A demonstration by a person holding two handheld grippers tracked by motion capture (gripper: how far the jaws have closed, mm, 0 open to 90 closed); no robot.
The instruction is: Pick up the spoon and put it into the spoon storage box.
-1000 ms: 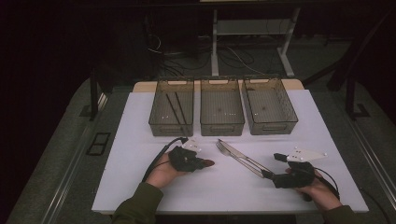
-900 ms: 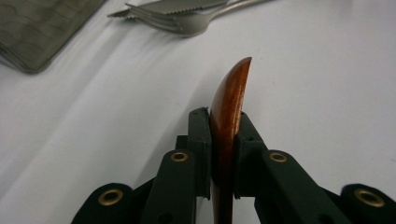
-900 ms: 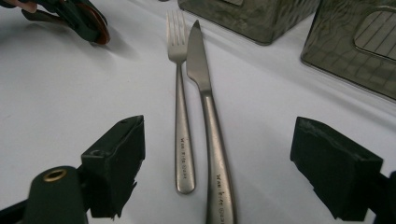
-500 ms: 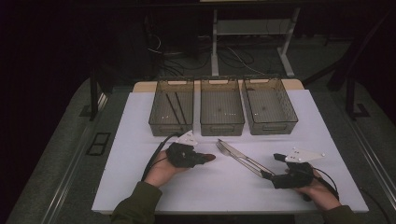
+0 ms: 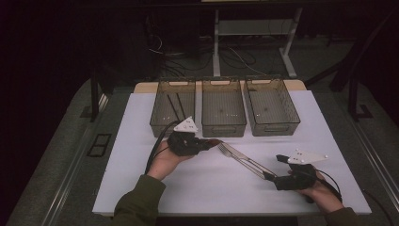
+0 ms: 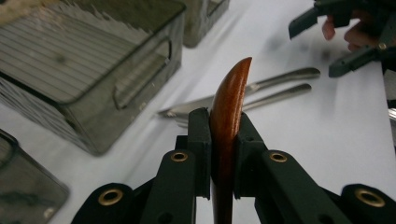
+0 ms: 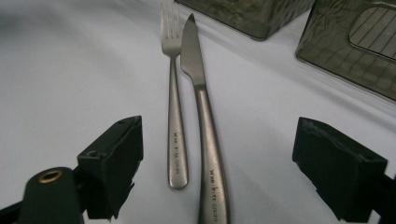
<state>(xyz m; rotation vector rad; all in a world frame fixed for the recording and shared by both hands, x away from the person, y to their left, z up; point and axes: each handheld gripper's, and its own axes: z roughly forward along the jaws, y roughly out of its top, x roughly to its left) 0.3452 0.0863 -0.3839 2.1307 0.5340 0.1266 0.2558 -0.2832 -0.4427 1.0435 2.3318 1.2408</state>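
Note:
My left gripper (image 6: pixel 223 135) is shut on a thin brown wooden utensil (image 6: pixel 233 84), seen edge-on, whose curved tip sticks up past the jaws. In the high view that gripper (image 5: pixel 206 143) hovers just in front of the left and middle bins, the wooden tip (image 5: pixel 215 141) pointing right. A steel fork (image 7: pixel 175 116) and knife (image 7: pixel 205 121) lie side by side on the white table. My right gripper (image 7: pixel 233 154) stands open around their handle ends without touching them. In the high view the cutlery (image 5: pixel 242 160) runs diagonally to the right gripper (image 5: pixel 277 168).
Three smoky clear bins stand in a row at the table's back: the left bin (image 5: pixel 160 117) holds dark sticks, the middle bin (image 5: pixel 223 128) and right bin (image 5: pixel 275 129) look empty. The white table top (image 5: pixel 141 179) ends near both forearms.
My left gripper has moved forward toward the bins with the wooden utensil still in it. The right gripper has stayed about where it was at the cutlery handles.

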